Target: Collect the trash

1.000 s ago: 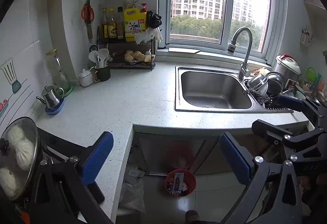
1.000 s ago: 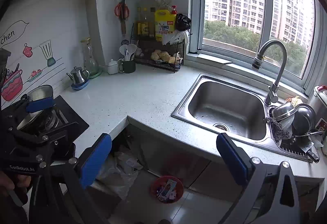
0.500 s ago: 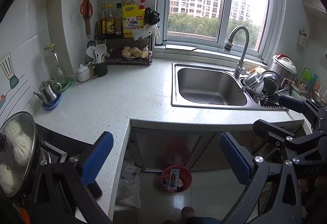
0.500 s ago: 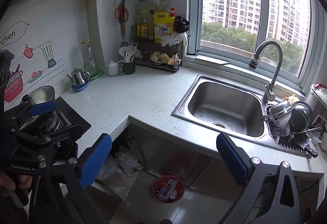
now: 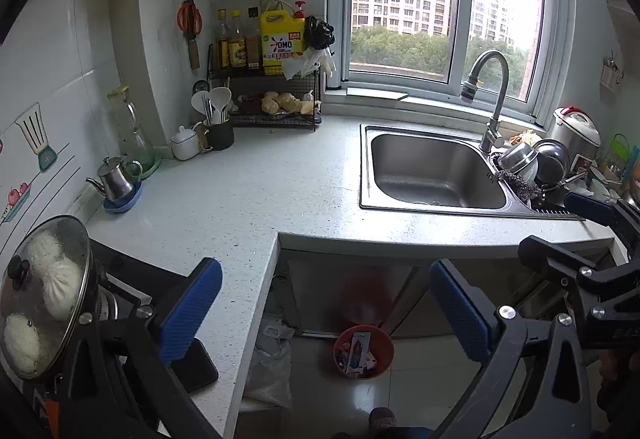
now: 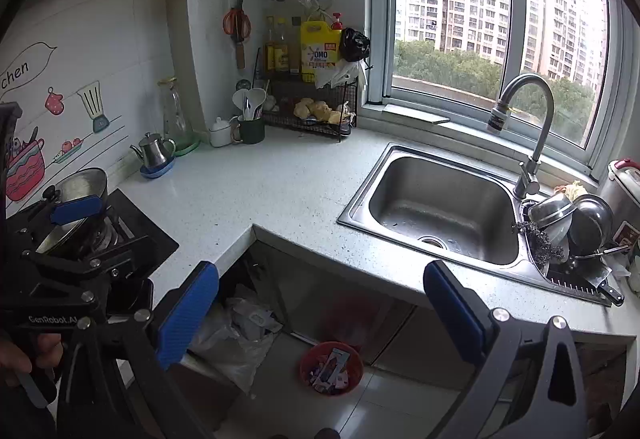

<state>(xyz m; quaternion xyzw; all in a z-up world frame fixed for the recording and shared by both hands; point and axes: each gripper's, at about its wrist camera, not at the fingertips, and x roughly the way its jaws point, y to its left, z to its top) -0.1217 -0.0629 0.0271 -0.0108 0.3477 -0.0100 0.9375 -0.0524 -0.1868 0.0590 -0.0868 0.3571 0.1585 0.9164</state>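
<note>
A small red trash bin [image 5: 363, 351] with wrappers inside stands on the floor under the counter; it also shows in the right wrist view [image 6: 331, 367]. My left gripper [image 5: 326, 313] is open and empty, held high above the bin in front of the counter corner. My right gripper [image 6: 320, 313] is open and empty, held at a like height to its right. Each gripper appears at the edge of the other's view, the right gripper [image 5: 588, 235] at right and the left gripper [image 6: 76, 235] at left.
White speckled L-shaped counter [image 5: 256, 199] with steel sink [image 5: 432, 171] and dishes [image 5: 532, 163]. A lidded pot [image 5: 44, 295] sits on the stove at left, a black phone [image 5: 198, 369] near the counter edge. Plastic bags [image 6: 236, 339] lie under the counter. Rack with bottles [image 5: 268, 79] at back.
Both grippers have drawn back and up a little from the counter, so the bin and counter sit slightly farther. Both jaws stayed open.
</note>
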